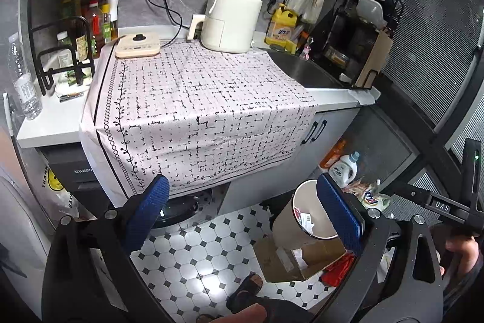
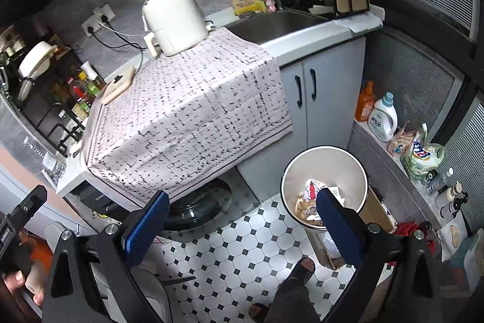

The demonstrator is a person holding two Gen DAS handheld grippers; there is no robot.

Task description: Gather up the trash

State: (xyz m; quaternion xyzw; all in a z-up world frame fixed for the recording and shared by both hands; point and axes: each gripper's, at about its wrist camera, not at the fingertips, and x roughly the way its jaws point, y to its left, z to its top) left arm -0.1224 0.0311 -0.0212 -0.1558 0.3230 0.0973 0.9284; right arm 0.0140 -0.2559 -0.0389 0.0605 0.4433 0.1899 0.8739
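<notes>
Both sets of jaws stand wide apart with nothing between their blue pads: the left gripper (image 1: 242,211) hangs over the checkered tile floor (image 1: 193,250), and the right gripper (image 2: 242,220) does the same, its right-hand pad overlapping the near rim of the bin in its view.

Just beyond the pads stands the round cream plastic waste bin (image 2: 325,159), on the floor in front of the grey cabinet doors (image 2: 305,87). It is upright, its long axis vertical and its open mouth pointing up towards the cameras. Crumpled wrappers and paper (image 2: 307,202) already lie in its bottom, so part of the collecting looks done.

Behind and above, the surface is draped with a pale grid-patterned cloth (image 1: 196,111), bare of loose scraps as far as can be seen; a white air fryer (image 1: 231,20) and a beige induction cooker (image 1: 137,46) sit at its back.

What may remain, as a guess: an open brown cardboard box (image 1: 281,259) and something red (image 1: 337,271) beside the bin, though whether these count as trash cannot be told.
</notes>
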